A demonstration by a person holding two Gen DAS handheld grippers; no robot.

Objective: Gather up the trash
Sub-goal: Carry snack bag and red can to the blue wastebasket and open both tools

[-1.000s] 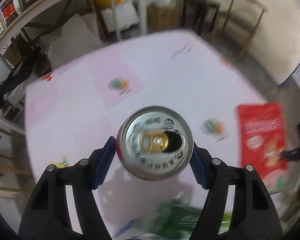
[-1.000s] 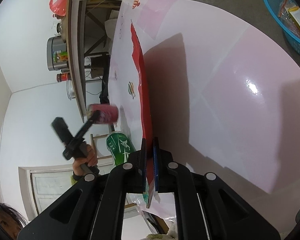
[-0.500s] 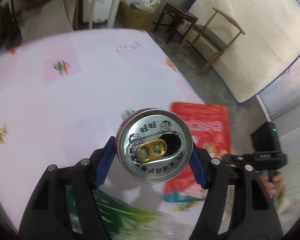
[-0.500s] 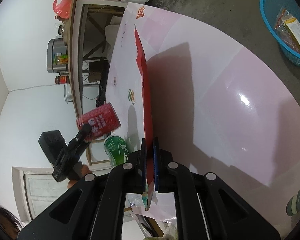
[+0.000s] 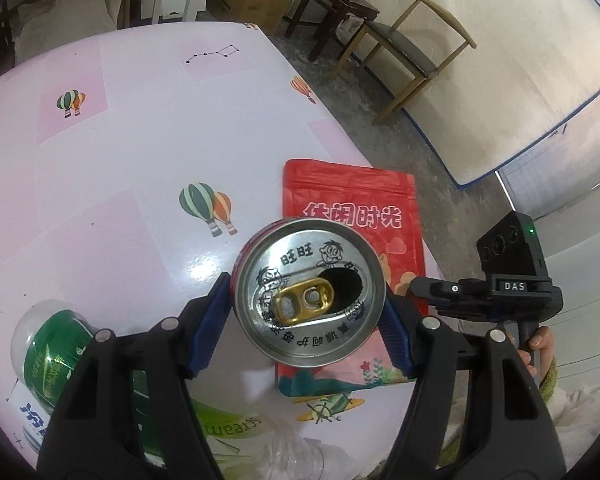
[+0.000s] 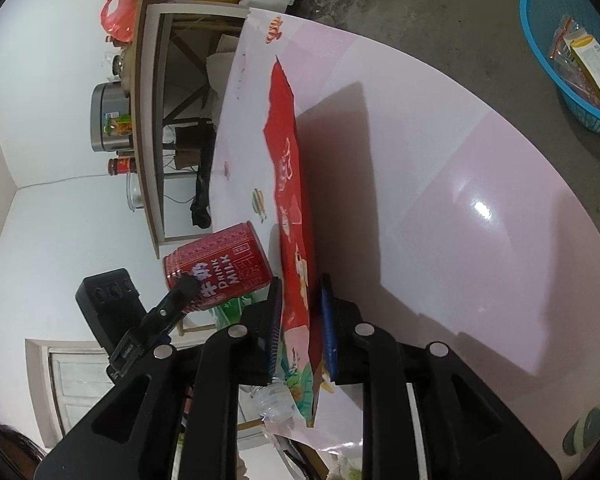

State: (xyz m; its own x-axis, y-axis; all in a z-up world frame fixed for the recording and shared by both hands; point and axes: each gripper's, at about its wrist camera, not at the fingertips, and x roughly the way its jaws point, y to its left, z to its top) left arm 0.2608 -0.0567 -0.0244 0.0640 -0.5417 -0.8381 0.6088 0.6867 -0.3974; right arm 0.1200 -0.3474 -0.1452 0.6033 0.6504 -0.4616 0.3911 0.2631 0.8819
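The left gripper [image 5: 308,300] clamps a red milk can [image 5: 309,293] by its sides above the pink table [image 5: 132,128]; the can's long axis runs toward the camera, opened top and gold tab facing it. The right gripper [image 6: 300,320] has its pads slightly parted around the bottom edge of a red snack pouch [image 6: 290,184], whose long axis runs away from the fingers across the table. A green plastic bottle [image 5: 56,344] lies nearby, and a blue basket [image 6: 572,40] stands on the floor
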